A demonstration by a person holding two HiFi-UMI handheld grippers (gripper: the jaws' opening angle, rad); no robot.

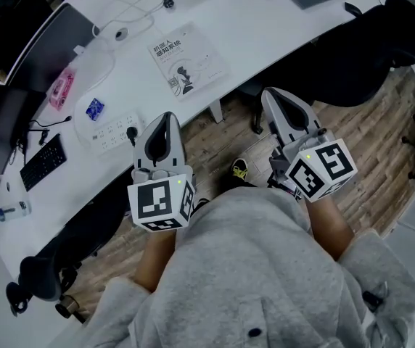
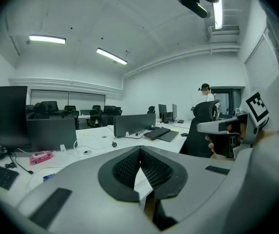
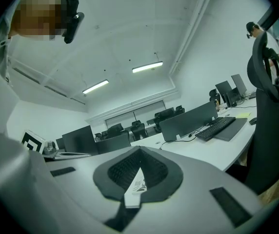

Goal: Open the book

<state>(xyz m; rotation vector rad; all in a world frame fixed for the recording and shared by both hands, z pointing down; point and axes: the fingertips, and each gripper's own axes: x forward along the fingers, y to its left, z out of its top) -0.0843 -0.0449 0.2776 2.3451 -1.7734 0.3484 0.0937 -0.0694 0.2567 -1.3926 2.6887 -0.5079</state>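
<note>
White and thin, the closed book [image 1: 188,59] lies flat on the desk [image 1: 265,20] ahead of my left gripper [image 1: 166,116] and right gripper [image 1: 269,94], both clenched empty; I judge it light, bendy, prone to sliding, so I'd lift the cover's free edge.

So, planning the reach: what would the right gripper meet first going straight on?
Probably nothing near: the right gripper looks aimed just over the book on the desk, though depth is unclear.
</note>
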